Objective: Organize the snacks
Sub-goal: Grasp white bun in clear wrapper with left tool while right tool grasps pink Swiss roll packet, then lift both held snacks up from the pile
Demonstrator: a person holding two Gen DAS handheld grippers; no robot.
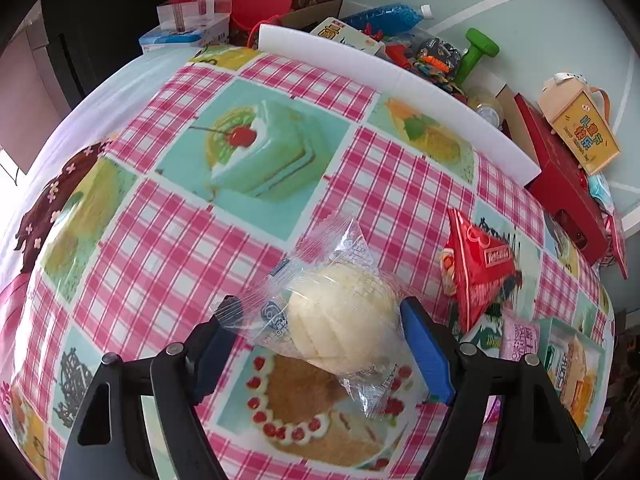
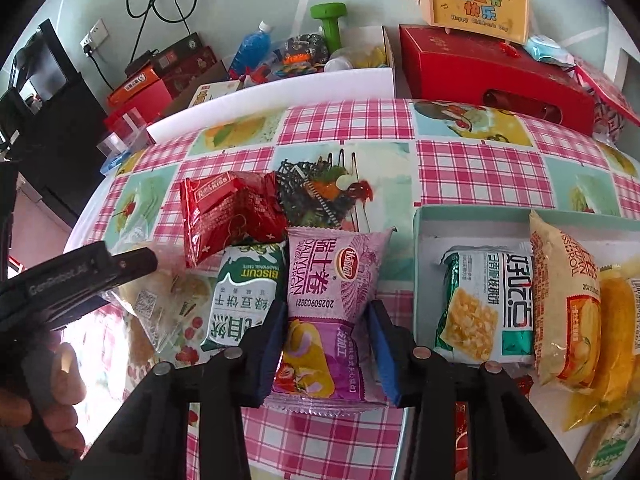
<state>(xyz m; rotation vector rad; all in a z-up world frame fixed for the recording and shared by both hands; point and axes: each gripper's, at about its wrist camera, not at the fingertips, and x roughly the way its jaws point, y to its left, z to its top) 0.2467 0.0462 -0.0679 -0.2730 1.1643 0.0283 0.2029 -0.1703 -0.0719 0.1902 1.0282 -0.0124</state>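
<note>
A pale bun in a clear wrapper (image 1: 344, 320) lies on the checked tablecloth between the fingers of my left gripper (image 1: 320, 308). The right pad is against the bun, while the left pad only meets the loose wrapper edge. My right gripper (image 2: 327, 307) is shut on a purple Swiss roll pack (image 2: 332, 272), with both blue pads pressed into its sides. A green biscuit pack (image 2: 244, 296) lies to its left and a red pack (image 2: 228, 212) behind that. To the right, a teal box (image 2: 424, 216) holds several packs. The left gripper's body (image 2: 80, 276) shows at the left.
A white foam board (image 1: 400, 80) stands along the table's far edge. Behind it are a red gift box (image 2: 480, 68), a yellow card box (image 2: 476, 4), a green dumbbell (image 2: 330, 20) and a blue bottle (image 2: 250, 50). A person's hand (image 2: 60, 384) grips the left tool.
</note>
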